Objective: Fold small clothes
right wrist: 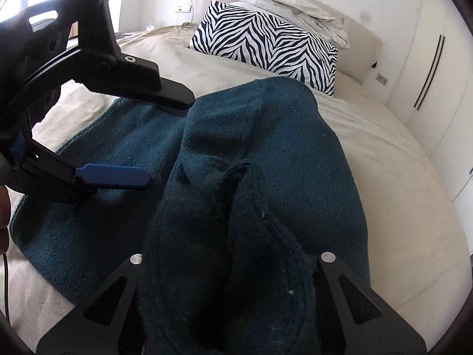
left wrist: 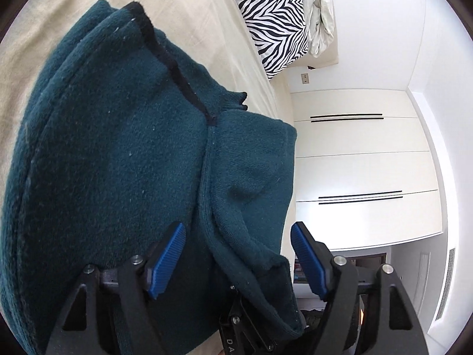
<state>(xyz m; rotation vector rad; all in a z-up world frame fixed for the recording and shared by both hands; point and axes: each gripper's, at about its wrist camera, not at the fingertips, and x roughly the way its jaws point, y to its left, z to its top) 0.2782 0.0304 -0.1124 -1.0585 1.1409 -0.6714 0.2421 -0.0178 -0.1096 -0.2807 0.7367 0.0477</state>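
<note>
A dark teal fleece garment (left wrist: 112,153) with a black trimmed edge lies on the beige bed sheet (left wrist: 44,23). In the left wrist view my left gripper (left wrist: 238,259) stands open, and a raised fold of the garment runs between its blue pads (left wrist: 167,260) without being pressed. The right wrist view shows the same left gripper (right wrist: 165,139) open at the left, above the flat part of the garment (right wrist: 88,230). My right gripper (right wrist: 233,254) is shut on a bunched fold of the garment, which rises up and hides its fingertips.
A zebra-print pillow (right wrist: 263,50) leans on the padded headboard (right wrist: 360,35), with crumpled pale bedding (right wrist: 295,3) on top. White wardrobe doors (left wrist: 363,153) stand beside the bed. Bare sheet (right wrist: 399,177) stretches right of the garment.
</note>
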